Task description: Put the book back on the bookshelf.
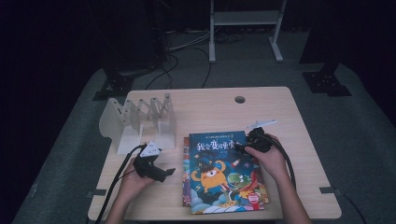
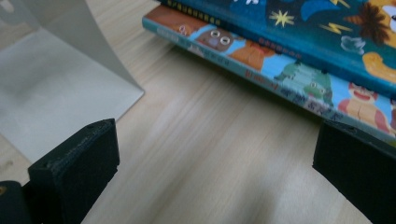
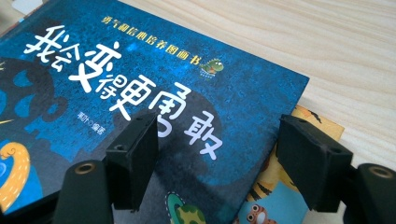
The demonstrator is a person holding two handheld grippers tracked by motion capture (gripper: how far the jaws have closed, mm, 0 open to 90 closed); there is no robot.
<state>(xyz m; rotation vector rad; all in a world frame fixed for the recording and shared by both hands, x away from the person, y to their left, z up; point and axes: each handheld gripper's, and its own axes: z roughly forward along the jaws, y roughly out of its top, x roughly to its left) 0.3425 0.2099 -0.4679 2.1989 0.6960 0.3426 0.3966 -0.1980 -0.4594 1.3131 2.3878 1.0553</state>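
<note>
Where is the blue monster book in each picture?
High view: the blue book lies on top of the stack, front centre of the table, by the right gripper.
Left gripper view: its cover fills the upper right, above the book beneath it.
Right gripper view: it spreads across the left and middle, its right edge lying between the jaws.
Shared landmark: the pale wooden table.

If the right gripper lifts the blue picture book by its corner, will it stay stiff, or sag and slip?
The blue picture book looks hard-covered, with a crisp square corner, so it would probably stay flat rather than droop. Its cover shows a faint sheen, so the jaws of the right gripper might slip somewhat. It lies on another book, so pushing it may slide it across that one.
</note>
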